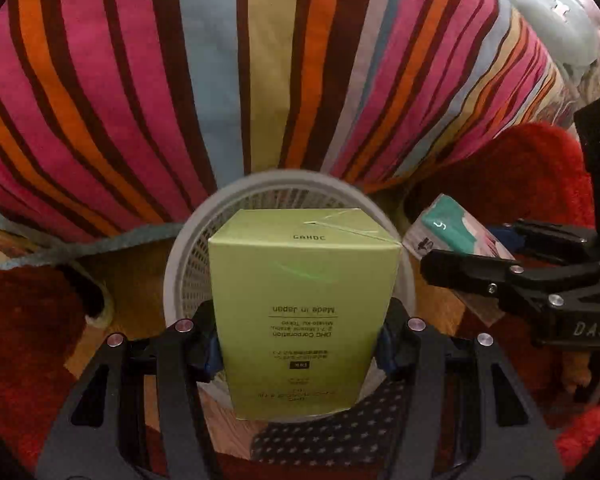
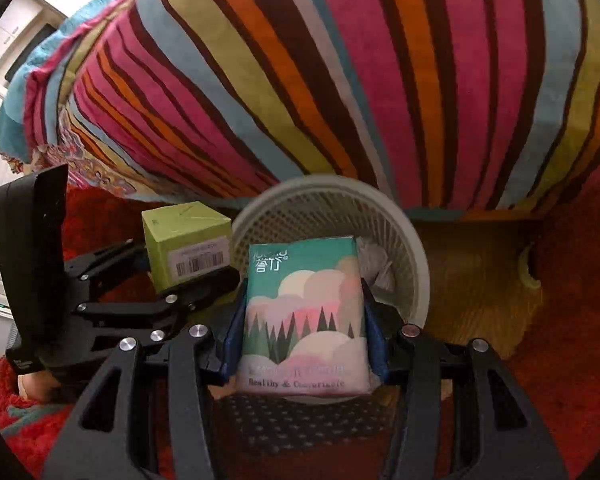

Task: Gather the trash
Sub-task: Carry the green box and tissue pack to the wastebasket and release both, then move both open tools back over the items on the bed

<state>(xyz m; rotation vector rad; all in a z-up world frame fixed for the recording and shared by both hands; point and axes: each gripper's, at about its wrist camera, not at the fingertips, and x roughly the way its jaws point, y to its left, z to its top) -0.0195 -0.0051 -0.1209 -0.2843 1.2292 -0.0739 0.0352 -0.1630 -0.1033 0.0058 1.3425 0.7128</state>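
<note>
Green box: clamped between the blue pads of the left gripper, held upright over the basket's mouth, print upside down.
Tissue pack: pinched at both sides by the right gripper, fingers closed onto it, above the near rim of the basket.
White mesh basket: round, on the floor just beyond both grippers, crumpled paper inside.
Red rug: beside the basket.
Striped bedding: hangs down behind the basket, filling the far view.
</note>
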